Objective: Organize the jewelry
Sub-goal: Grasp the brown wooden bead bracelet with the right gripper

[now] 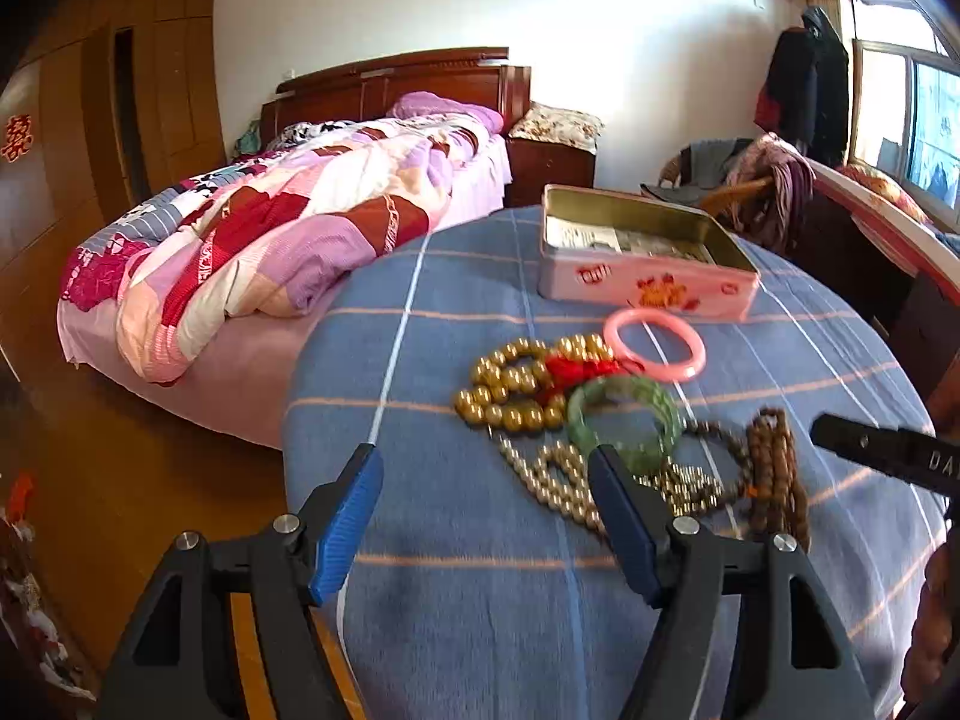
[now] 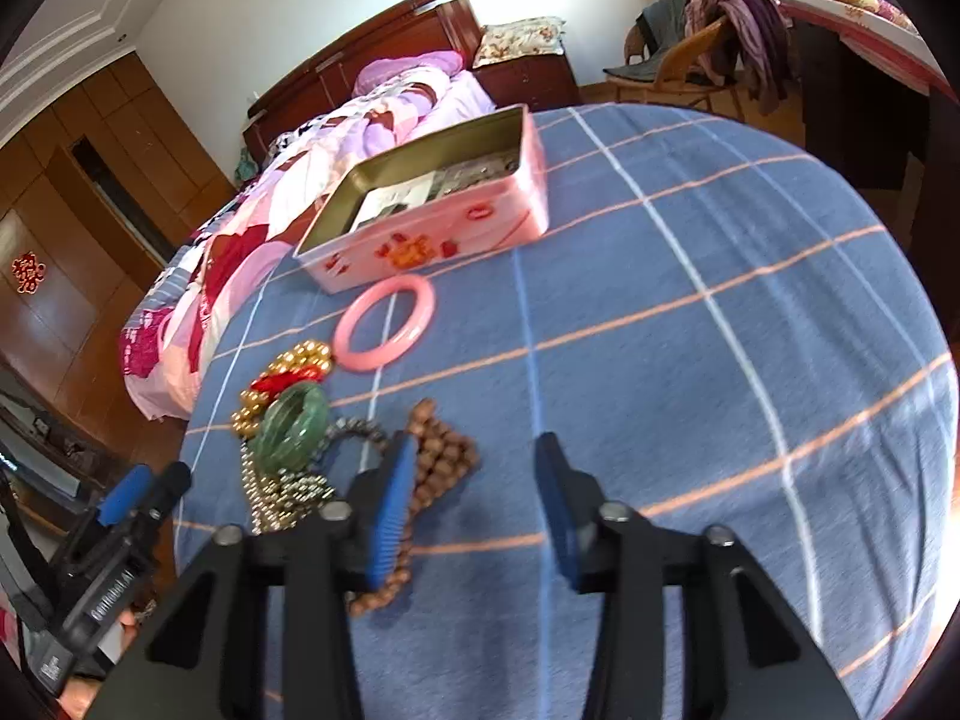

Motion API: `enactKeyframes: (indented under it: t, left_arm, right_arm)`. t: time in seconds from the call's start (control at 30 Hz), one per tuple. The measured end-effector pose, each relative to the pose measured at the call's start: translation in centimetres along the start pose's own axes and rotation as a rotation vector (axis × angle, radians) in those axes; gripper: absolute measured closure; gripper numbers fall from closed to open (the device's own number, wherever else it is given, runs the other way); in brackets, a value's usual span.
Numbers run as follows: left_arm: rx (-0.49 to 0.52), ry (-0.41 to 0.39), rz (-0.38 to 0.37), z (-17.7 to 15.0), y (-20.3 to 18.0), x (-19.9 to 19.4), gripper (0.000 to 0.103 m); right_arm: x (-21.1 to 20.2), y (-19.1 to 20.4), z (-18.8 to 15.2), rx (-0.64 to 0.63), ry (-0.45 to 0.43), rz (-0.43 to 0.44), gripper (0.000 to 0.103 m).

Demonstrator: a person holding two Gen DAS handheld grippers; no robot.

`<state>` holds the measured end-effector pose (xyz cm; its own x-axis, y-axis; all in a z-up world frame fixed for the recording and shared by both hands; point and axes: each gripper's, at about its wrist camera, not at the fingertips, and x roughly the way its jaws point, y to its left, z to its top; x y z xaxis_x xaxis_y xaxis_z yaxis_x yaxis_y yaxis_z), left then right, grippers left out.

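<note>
Both tongs, left [image 1: 486, 474] and right [image 2: 477, 462], hang apart and empty; beads [image 2: 444, 456] lie just ahead, tin [image 2: 432, 222] beyond: pick-up comes next

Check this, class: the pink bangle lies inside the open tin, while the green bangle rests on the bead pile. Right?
Not quite. The pink bangle lies on the blue cloth in front of the open tin, as the right wrist view shows. The green bangle does rest on the bead pile.
</note>
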<state>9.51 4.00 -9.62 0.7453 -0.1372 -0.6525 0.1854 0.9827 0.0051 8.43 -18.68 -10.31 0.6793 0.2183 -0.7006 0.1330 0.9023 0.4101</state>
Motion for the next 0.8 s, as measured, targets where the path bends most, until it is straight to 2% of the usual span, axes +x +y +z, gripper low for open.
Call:
enactKeyframes:
  t: [0.07,0.23,0.33,0.5,0.53,0.6,0.63,0.8]
  left_arm:
    - [0.014,0.005,0.006,-0.5,-0.1,-0.1,0.029]
    - [0.063,-0.015,0.030,-1.1,-0.5,-0.6,0.028]
    - [0.072,-0.011,0.028,-1.2,-0.6,-0.7,0.027]
    - [0.083,-0.006,0.031,-1.3,-1.0,-0.8,0.021]
    - [0.089,-0.006,0.030,-1.3,-1.2,-0.8,0.021]
    - [0.100,-0.002,0.025,-1.3,-1.5,-0.8,0.021]
    - [0.102,0.004,0.022,-1.3,-1.6,-0.7,0.021]
    - [0.091,0.048,-0.002,-1.4,-1.9,-0.1,0.021]
  right_arm:
    - [0.0,0.5,-0.3,0.005,-0.001,0.013,0.040]
    - [1.1,2.3,-0.8,-0.037,0.035,0.013,0.040]
    - [2.6,3.7,-1.5,-0.093,0.075,-0.048,0.040]
    - [3.2,5.1,-2.0,-0.211,0.077,-0.126,0.039]
    - [3.2,5.3,-2.1,-0.239,0.080,-0.144,0.041]
    - [3.2,5.3,-2.3,-0.290,0.087,-0.165,0.063]
    - [3.2,5.3,-2.3,-0.300,0.094,-0.164,0.069]
    - [2.0,3.9,-1.7,-0.274,0.071,-0.171,0.076]
